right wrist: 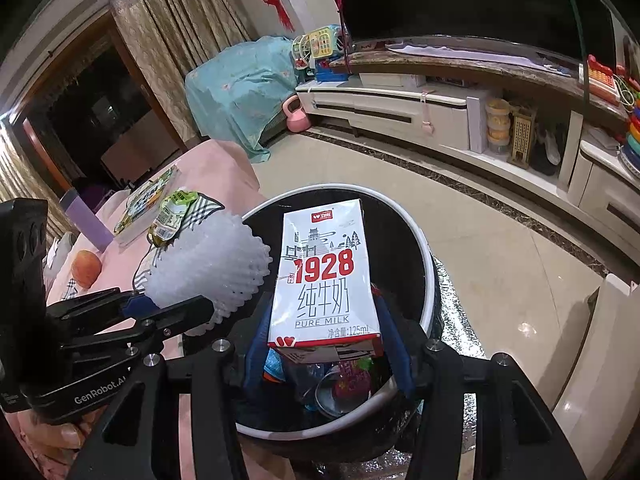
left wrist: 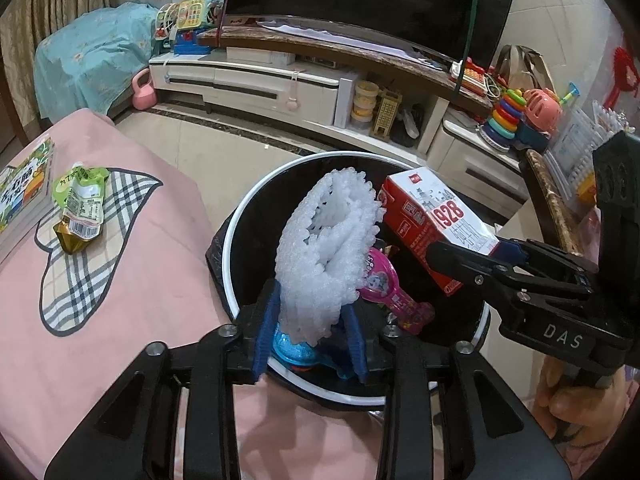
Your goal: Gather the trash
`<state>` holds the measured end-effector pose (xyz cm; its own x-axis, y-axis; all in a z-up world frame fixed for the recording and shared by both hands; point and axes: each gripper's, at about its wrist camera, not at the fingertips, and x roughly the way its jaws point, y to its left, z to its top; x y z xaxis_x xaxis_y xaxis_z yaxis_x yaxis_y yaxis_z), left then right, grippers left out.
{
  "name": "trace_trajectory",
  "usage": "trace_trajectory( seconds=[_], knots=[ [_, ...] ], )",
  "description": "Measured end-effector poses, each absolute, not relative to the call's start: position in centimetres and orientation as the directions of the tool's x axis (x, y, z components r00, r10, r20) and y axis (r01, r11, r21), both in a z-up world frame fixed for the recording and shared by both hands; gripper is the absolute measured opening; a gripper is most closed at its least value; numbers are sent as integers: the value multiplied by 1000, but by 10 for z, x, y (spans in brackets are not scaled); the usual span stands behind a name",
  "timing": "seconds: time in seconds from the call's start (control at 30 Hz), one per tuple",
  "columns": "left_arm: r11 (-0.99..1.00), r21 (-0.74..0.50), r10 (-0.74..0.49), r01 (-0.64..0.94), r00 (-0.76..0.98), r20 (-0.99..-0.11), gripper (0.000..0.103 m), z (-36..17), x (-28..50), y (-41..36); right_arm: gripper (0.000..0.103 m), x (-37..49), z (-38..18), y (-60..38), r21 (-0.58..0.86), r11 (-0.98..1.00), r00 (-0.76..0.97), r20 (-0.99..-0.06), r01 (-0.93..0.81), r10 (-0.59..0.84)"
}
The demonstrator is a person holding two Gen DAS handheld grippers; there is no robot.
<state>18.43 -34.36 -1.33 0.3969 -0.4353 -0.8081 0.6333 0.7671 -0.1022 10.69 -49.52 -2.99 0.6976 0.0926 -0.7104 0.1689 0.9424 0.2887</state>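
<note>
While both tongs hang over the round black trash bin with a white rim (left wrist: 236, 220), each one has a piece of trash between its blue pads. The left tongs (left wrist: 310, 338) sit around the bottom of a white foam fruit net (left wrist: 328, 248). Their pads look a little apart from it, so I think they are letting go. The net looks very light, soft and squashy. It is best pinched at its thick bottom edge, as here, and it should float down slowly.

The right tongs (right wrist: 326, 350) squeeze the bottom end of a small red and white milk carton (right wrist: 324, 272). It looks stiff but easy to dent, and light if it is empty. Its smooth sides could slip, so flat sides near one end are a good place to hold.

The carton says "1928", "PURE MILK" and "125ml", with Chinese words too. One tool says "DAS", the other "GenRobot.AI".

More trash waits near the far edge of the pink tabletop (left wrist: 132, 280): a crumpled green and gold drink pouch (left wrist: 80, 208) just beside a book (left wrist: 24, 196).
</note>
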Motion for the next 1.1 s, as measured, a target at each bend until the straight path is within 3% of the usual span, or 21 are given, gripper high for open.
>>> trace_trajectory(
  seconds=[0.17,0.3,0.6,0.83,0.93,1.1],
  knots=[
    [771,-75,-427,632,425,-798,62,-7,180,-340,55,105,-28,-497,315,934,702,-704,171,109],
    [781,-74,-430,620,448,-784,74,1,174,-328,55,97,-20,-498,325,929,721,-685,176,103],
    [818,-107,-459,565,530,-713,78,22,138,-275,69,70,4,-478,335,927,771,-630,166,90],
    [860,-157,-468,485,628,-622,88,30,89,-216,96,28,16,-439,330,932,829,-555,146,66],
    [876,-164,-457,454,673,-582,91,29,66,-192,101,10,12,-420,337,930,844,-533,149,58],
    [893,-151,-439,424,748,-498,92,29,29,-159,102,-16,3,-389,305,938,861,-509,167,12]
  ],
)
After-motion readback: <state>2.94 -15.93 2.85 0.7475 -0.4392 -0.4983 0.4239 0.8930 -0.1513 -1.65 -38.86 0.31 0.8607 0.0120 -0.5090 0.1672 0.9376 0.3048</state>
